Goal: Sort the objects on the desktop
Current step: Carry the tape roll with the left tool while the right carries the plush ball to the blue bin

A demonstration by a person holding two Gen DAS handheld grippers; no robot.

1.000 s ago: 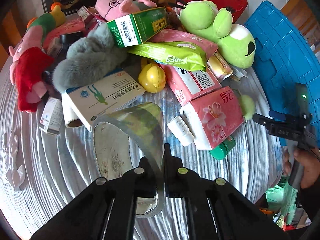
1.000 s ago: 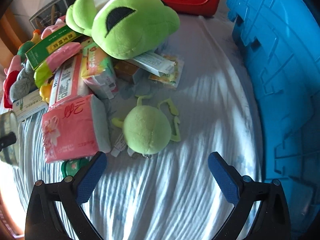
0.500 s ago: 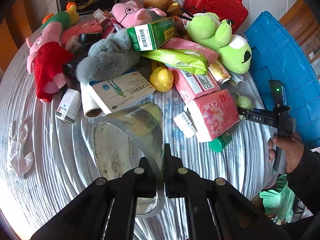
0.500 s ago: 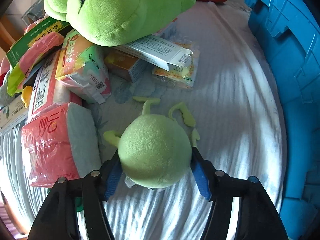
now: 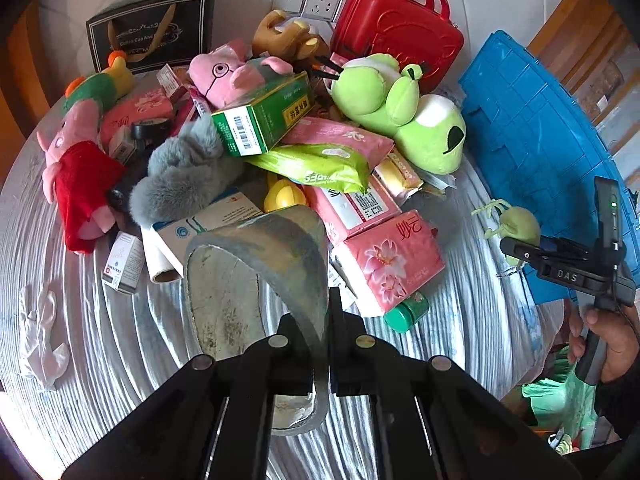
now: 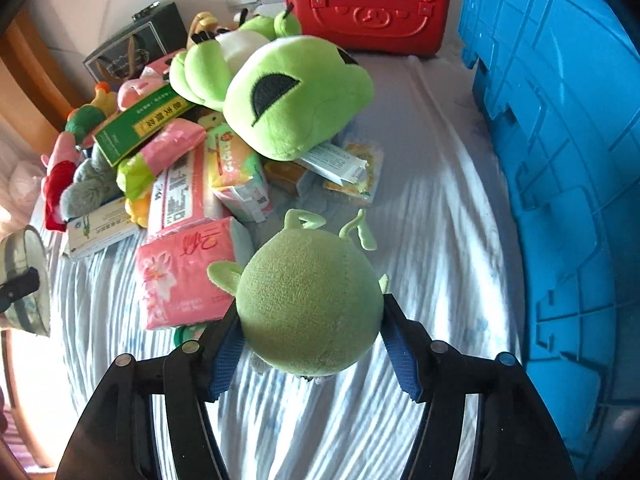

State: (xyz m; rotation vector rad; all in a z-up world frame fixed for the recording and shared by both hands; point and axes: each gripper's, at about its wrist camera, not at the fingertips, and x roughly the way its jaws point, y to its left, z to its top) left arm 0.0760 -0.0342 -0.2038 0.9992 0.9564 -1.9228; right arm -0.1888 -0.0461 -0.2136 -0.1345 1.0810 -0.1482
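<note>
My left gripper (image 5: 328,312) is shut on a roll of grey-green tape (image 5: 264,280) and holds it above the striped tablecloth. My right gripper (image 6: 310,328) is shut on a small round green plush ball (image 6: 310,300) with thin limbs, lifted off the cloth. That ball (image 5: 520,226) and the right gripper (image 5: 536,248) also show at the right in the left wrist view. A pile of toys, boxes and tissue packs fills the far middle of the table, topped by a big green frog plush (image 6: 296,96).
A blue plastic crate (image 6: 560,160) stands along the right. A red case (image 5: 396,32) and a black gift bag (image 5: 152,36) stand at the back wall. A pink tissue pack (image 6: 184,272) and a green bottle (image 5: 406,312) lie near the right gripper.
My right gripper moved in around the green plush ball, closed on it and lifted it off the cloth. My left gripper rose and pulled back with the tape roll.
</note>
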